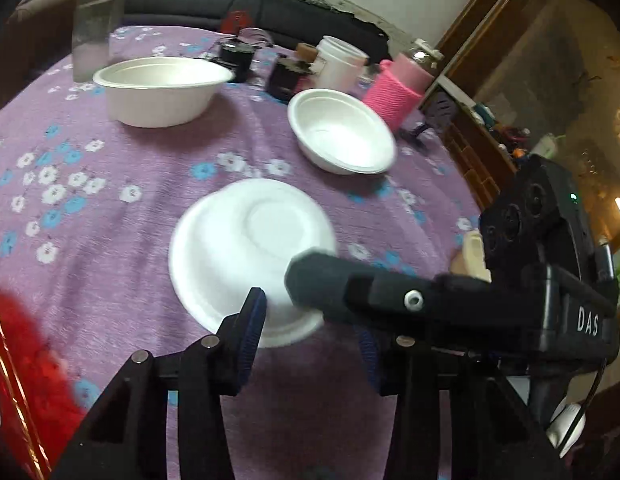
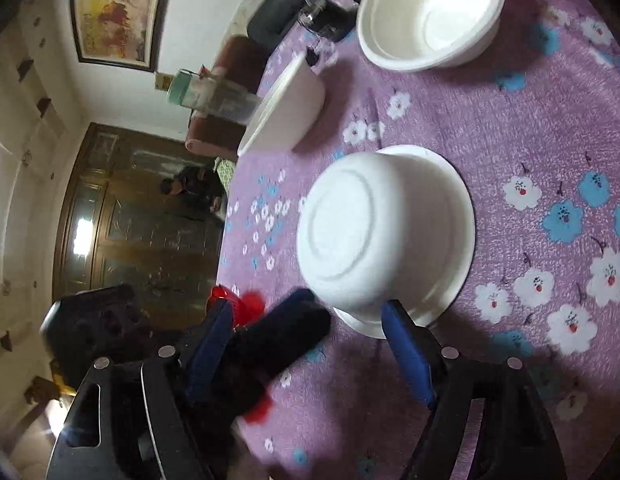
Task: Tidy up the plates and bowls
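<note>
Overturned white bowl (image 1: 246, 248) base-up on purple floral tablecloth (image 1: 110, 208), centre of left wrist view. Left gripper (image 1: 310, 318) at bottom of frame, jaws fairly narrow, straddling near rim of bowl; pad contact impossible to tell, one pad hidden behind right gripper's finger. Right gripper (image 2: 310, 308) at bottom of right wrist view, jaws wide, nothing held, one blue pad (image 2: 405, 352) just beside bowl's rim. Upright bowl (image 1: 162, 92) upper left, well apart. Tilted bowl (image 1: 341, 136) upper right, near pink knitted cup sleeve (image 1: 397, 92).
</note>
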The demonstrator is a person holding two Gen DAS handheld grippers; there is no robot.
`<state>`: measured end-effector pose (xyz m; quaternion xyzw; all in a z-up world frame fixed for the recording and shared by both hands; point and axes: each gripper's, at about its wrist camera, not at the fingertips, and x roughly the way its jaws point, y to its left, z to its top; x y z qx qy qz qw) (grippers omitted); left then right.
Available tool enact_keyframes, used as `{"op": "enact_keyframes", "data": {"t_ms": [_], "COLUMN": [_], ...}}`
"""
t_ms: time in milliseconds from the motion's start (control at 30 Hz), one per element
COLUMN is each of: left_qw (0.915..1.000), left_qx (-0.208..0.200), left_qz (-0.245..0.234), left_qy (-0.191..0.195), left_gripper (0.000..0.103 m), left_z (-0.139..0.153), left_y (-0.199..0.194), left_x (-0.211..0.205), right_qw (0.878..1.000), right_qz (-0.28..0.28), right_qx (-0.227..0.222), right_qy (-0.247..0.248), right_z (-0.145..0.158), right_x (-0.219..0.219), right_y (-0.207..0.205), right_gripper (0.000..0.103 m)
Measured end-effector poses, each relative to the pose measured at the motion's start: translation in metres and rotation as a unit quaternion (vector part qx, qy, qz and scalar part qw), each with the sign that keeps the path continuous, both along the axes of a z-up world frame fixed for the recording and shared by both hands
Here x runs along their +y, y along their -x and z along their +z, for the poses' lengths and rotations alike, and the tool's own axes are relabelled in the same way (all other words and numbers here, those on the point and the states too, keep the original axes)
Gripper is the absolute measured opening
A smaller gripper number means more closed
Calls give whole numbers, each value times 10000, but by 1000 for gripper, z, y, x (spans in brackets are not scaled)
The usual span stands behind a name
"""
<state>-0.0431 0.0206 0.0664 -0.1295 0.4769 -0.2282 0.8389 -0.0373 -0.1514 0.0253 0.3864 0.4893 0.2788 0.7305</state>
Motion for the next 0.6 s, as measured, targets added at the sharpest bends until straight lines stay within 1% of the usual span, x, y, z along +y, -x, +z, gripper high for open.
{"op": "enact_keyframes", "data": {"t_ms": [33,67,100,133,167,233,267,300,333,400,433,467,500,533,600], "left_qw": [9999,9994,9986,9973,9956,9915,9887,9873,9863,9847,9847,9851,9852,9844,9818], "left_qx": [-22,-82,-113,-100,-30,226,357,432,480,513,522,509,536,585,665], "left_qz": [108,333,524,730,931,1267,1452,1531,1575,1653,1649,1621,1585,1581,1602], "left_qy": [72,78,26,-14,24,182,111,29,53,179,207,271,366,504,772], "left_gripper": [45,48,58,62,62,63,63,63,70,74,74,74,74,74,74], "left_z": [2,5,6,5,2,-9,-18,-24,-30,-34,-35,-35,-36,-38,-41], "left_y": [0,-2,-6,-13,-18,-31,-36,-39,-40,-42,-43,-44,-43,-45,-44], "left_x": [4,13,19,25,35,52,58,61,64,67,67,66,67,70,75], "right_qw": [9996,9989,9964,9939,9920,9902,9894,9885,9880,9882,9883,9903,9914,9923,9947], "right_qz": [-132,-243,-455,-608,-669,-803,-865,-901,-914,-934,-1002,-924,-943,-958,-933], "right_qx": [-175,-271,-348,-384,-414,-300,-211,-66,47,293,201,240,241,264,277], "right_qy": [162,309,625,836,984,1100,1145,1214,1241,1180,1137,1007,871,734,325], "right_z": [8,14,22,25,26,21,17,9,1,-13,-12,-15,-15,-17,-22], "right_x": [-3,-6,-11,-14,-15,-19,-20,-19,-18,-17,-17,-13,-14,-15,-18], "right_y": [6,9,12,13,12,5,2,-4,-10,-20,-21,-24,-26,-28,-30], "right_gripper": [81,81,81,81,81,81,81,81,81,82,82,82,89,93,93]}}
